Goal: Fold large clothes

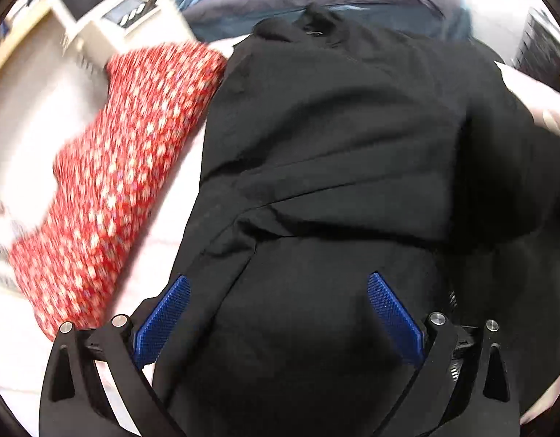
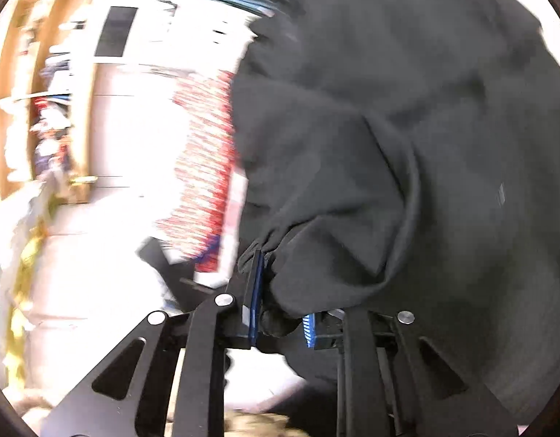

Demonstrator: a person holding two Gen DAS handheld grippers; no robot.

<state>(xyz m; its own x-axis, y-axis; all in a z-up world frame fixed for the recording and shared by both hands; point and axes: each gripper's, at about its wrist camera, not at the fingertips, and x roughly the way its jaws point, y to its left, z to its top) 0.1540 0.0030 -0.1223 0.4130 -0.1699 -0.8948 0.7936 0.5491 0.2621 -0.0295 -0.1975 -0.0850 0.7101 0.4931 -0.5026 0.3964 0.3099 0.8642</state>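
Left claw spread wide | right claw pinching black garment | one red dress

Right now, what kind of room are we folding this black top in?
Probably a bedroom or other lived-in room at home. The black top lies spread on a white surface beside a red patterned garment, and wooden shelves crowded with things stand behind. Blur hides finer detail.
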